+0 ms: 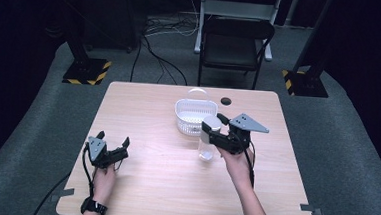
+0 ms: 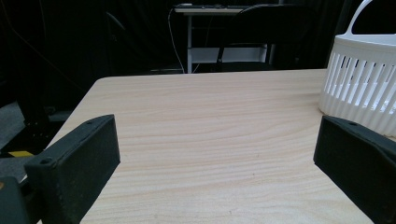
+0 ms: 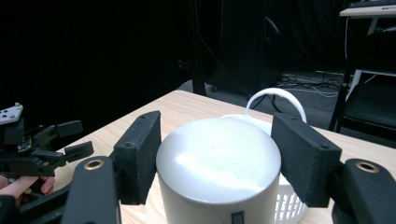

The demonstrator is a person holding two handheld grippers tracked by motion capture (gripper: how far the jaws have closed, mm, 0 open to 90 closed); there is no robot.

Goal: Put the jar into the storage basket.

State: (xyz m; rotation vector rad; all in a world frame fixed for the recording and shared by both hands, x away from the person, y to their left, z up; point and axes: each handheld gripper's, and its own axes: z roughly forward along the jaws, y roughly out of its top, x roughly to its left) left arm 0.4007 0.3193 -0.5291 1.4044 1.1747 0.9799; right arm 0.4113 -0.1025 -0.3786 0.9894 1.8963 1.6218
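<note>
Beside the white basket (image 1: 195, 116), the right gripper (image 1: 212, 130) clamps the clear bottle's white cap (image 3: 218, 158), likely to lift it in next, while the left gripper (image 1: 112, 146) rests wide open, empty.

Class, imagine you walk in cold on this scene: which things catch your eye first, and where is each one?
The right gripper stands out first: near the middle of the light wooden table its black jaws bracket the white cap of a clear plastic bottle that stands upright. Just behind it sits a white slotted plastic basket with a hoop handle. The left gripper rests open near the table's left edge, holding nothing.
</note>
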